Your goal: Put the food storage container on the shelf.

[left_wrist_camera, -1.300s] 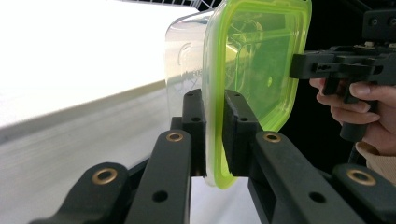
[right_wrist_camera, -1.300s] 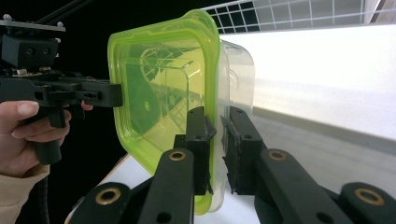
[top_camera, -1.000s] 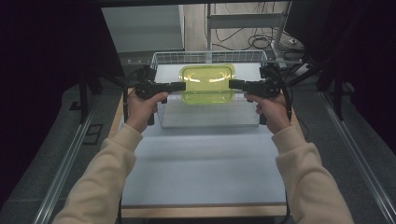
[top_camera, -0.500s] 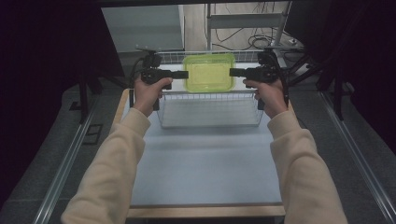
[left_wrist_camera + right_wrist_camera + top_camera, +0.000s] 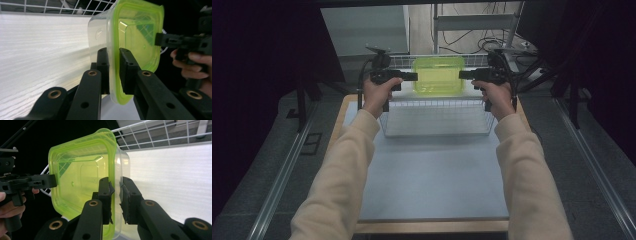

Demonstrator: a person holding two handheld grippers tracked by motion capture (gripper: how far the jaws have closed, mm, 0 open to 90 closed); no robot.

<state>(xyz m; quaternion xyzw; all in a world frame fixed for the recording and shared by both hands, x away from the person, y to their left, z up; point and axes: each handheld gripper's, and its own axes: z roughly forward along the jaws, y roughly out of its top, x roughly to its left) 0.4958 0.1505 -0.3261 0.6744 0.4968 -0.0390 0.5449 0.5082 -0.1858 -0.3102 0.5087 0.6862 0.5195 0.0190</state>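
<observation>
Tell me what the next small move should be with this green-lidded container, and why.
Probably lower it straight down into the wire basket. The left gripper and right gripper each clamp an opposite rim of the container, which hangs level above the basket's far half, so moving both hands down together should keep it from tilting.

Yellow-green lid (image 5: 438, 75) on a clear container – translucent, tinted through. Black grippers at nine o'clock (image 5: 411, 76) and three o'clock (image 5: 463, 75) of it, brass-coloured rivets along the jaws. White wire basket (image 5: 437, 118) in a square grid. Pale grey-blue table top (image 5: 432, 175) with a wood-coloured edge – cream sleeves (image 5: 343, 165) at six o'clock.
</observation>
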